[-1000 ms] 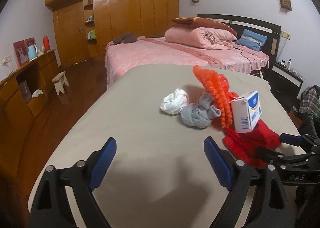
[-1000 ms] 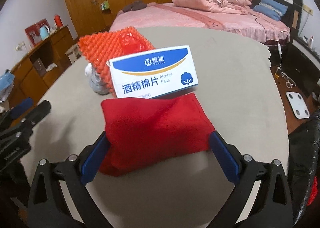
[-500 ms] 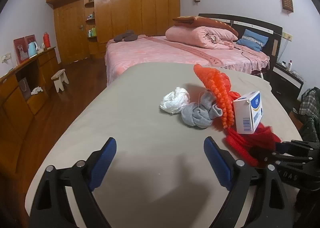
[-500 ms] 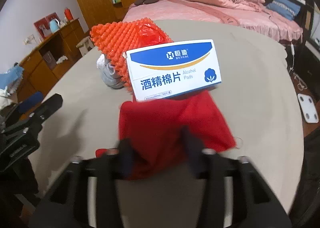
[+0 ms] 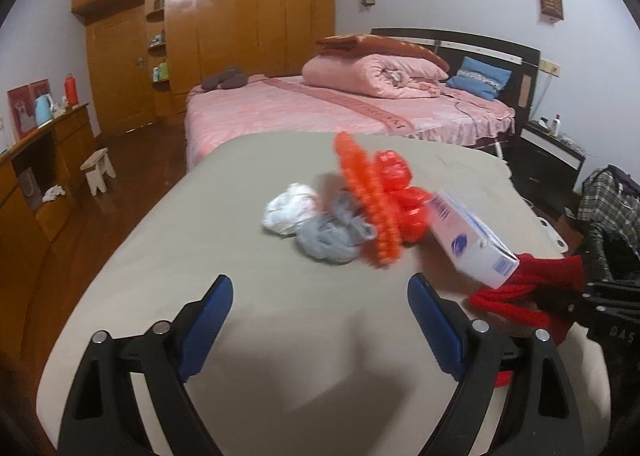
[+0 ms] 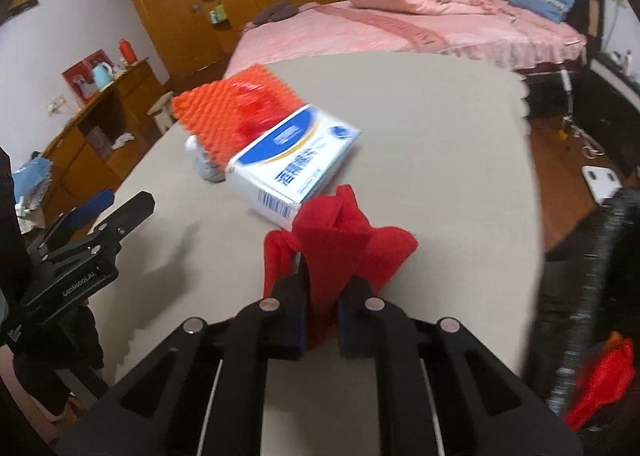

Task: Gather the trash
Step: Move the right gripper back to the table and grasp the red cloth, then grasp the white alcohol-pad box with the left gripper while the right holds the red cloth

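My right gripper has its jaws closing tight on a bunched red cloth, and the pads press on it. A white and blue alcohol-pad box lies tilted just beyond the cloth, against an orange foam net. In the left wrist view, a white paper wad, a grey sock, the orange foam net and a red plastic bag sit mid-table. The box tips to their right. My left gripper stands open over bare tabletop, short of the pile.
The grey table ends close on the right. A black bag with something red inside hangs beside that edge. A pink bed stands behind, with a wooden cabinet and a stool to the left.
My right gripper went from wide open to shut on the red cloth and drew it back and up. The box that stood on the cloth has tipped over. My left gripper shifted slightly.
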`<action>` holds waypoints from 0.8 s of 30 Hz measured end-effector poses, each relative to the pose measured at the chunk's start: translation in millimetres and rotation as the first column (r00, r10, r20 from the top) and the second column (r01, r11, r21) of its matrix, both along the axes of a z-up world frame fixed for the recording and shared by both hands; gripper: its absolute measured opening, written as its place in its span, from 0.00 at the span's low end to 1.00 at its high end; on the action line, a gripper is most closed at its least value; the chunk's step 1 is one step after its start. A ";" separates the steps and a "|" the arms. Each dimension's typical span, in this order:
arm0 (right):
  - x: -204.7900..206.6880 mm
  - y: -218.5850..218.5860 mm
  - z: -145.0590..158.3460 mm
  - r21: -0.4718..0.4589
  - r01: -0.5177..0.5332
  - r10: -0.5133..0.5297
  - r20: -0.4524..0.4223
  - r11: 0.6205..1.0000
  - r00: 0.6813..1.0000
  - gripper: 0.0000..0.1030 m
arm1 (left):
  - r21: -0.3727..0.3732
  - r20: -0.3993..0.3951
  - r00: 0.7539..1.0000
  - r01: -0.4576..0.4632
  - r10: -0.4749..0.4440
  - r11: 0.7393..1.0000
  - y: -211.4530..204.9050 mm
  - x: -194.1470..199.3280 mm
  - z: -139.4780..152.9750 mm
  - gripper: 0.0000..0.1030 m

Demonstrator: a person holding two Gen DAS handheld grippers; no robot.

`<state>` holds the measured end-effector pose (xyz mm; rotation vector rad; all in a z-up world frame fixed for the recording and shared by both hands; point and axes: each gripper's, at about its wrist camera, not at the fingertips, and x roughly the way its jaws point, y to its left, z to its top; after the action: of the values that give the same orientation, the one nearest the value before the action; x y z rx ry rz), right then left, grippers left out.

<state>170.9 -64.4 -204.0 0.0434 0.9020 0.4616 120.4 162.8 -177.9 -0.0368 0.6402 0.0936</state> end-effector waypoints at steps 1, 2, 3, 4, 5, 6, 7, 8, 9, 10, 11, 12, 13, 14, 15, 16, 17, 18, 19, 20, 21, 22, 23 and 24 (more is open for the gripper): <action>-1.3 -6.1 2.3 -0.003 0.015 -0.015 0.004 1.000 1.000 0.10 | -0.001 0.000 1.000 0.010 -0.010 1.000 -4.6 1.1 0.2 0.85; -0.4 -10.7 3.6 -0.006 0.026 -0.026 0.006 1.000 1.000 0.09 | -0.002 0.002 1.000 0.022 -0.022 1.000 -9.5 1.8 0.5 0.85; -0.6 -16.7 6.2 -0.007 0.044 -0.044 0.011 0.999 0.999 0.09 | -0.003 0.003 1.000 0.030 -0.030 1.000 -13.2 2.3 0.9 0.85; 0.3 -21.1 8.3 -0.008 0.057 -0.057 0.016 0.998 0.998 0.09 | -0.006 0.004 0.999 0.038 -0.038 0.999 -17.3 3.0 1.5 0.85; 0.3 -27.0 10.2 -0.011 0.079 -0.079 0.021 0.997 0.997 0.09 | -0.011 0.005 0.999 0.048 -0.048 0.999 -21.8 3.8 1.9 0.85; -0.2 -30.0 10.4 -0.012 0.092 -0.092 0.024 0.996 0.995 0.09 | -0.016 0.005 0.998 0.056 -0.056 0.998 -25.5 4.3 2.0 0.85; -0.2 -33.6 11.0 -0.013 0.105 -0.105 0.027 0.994 0.994 0.09 | -0.021 0.007 0.998 0.069 -0.069 0.997 -31.5 5.2 2.6 0.85; 0.1 -36.9 11.3 -0.013 0.118 -0.118 0.030 0.993 0.993 0.10 | -0.022 0.008 0.997 0.077 -0.077 0.997 -36.0 5.5 3.1 0.85; 0.5 -41.7 12.0 -0.010 0.136 -0.135 0.033 0.991 0.990 0.10 | -0.022 0.009 0.996 0.085 -0.085 0.996 -40.4 5.8 3.6 0.85; 1.5 -45.1 12.7 -0.004 0.147 -0.147 0.035 0.989 0.989 0.10 | -0.025 0.010 0.995 0.097 -0.097 0.995 -46.3 7.0 3.9 0.85; 1.8 -49.3 14.3 -0.003 0.158 -0.158 0.041 0.987 0.987 0.10 | -0.030 0.011 0.995 0.104 -0.103 0.994 -49.7 7.7 3.9 0.85; 3.1 -51.2 15.1 -0.003 0.163 -0.163 0.045 0.987 0.986 0.10 | -0.034 0.011 0.994 0.111 -0.111 0.993 -53.8 8.8 4.0 0.85; 3.9 -53.6 15.7 -0.003 0.167 -0.166 0.048 0.986 0.985 0.10 | -0.037 0.012 0.993 0.118 -0.118 0.992 -59.0 10.7 4.3 0.85; 4.2 -55.2 16.2 -0.002 0.171 -0.170 0.049 0.985 0.984 0.09 | -0.039 0.013 0.992 0.125 -0.124 0.991 -64.7 13.0 4.3 0.85; 5.1 -58.4 16.7 0.000 0.177 -0.177 0.049 0.984 0.983 0.10 | -0.043 0.012 0.991 0.132 -0.132 0.990 -70.5 15.8 3.9 0.85; 4.7 -59.8 16.5 0.001 0.182 -0.182 0.047 0.983 0.982 0.10 | -0.047 0.012 0.990 0.138 -0.137 0.989 -74.6 18.8 4.2 0.85; 4.6 -62.1 15.9 0.003 0.186 -0.186 0.044 0.982 0.981 0.09 | -0.049 0.010 0.989 0.146 -0.146 0.988 -81.0 22.0 3.3 0.85; 4.8 -65.0 14.8 0.007 0.192 -0.192 0.042 0.981 0.981 0.10 | -0.046 0.007 0.989 0.151 -0.151 0.987 -86.4 25.1 1.9 0.85; 4.9 -67.2 13.9 0.010 0.195 -0.196 0.040 0.981 0.980 0.10 | -0.041 0.001 0.988 0.155 -0.155 0.987 -92.4 28.4 0.0 0.85; 5.1 -67.9 13.1 0.011 0.197 -0.197 0.039 0.980 0.980 0.10 | -0.041 -0.009 0.987 0.160 -0.160 0.986 -98.7 32.7 -2.5 0.85; 5.5 -69.7 12.5 0.013 0.200 -0.200 0.037 0.980 0.979 0.09 | -0.043 -0.016 0.986 0.164 -0.165 0.986 -103.0 36.0 -4.4 0.85; 5.6 -70.7 12.7 0.016 0.202 -0.202 0.037 0.979 0.979 0.09 | -0.044 -0.024 0.985 0.167 -0.168 0.985 -107.6 39.1 -6.3 0.85; 6.0 -71.9 12.7 0.019 0.203 -0.204 0.037 0.979 0.978 0.10 | -0.045 -0.032 0.985 0.171 -0.172 0.984 -112.1 42.3 -8.6 0.85; 6.7 -73.4 12.1 0.022 0.205 -0.205 0.036 0.979 0.978 0.10 | -0.040 -0.041 0.984 0.171 -0.173 0.984 -115.8 45.4 -11.1 0.85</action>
<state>177.6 -137.8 -191.9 0.1421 0.8456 0.2771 165.7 47.0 -189.0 -0.0142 0.6871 -0.0844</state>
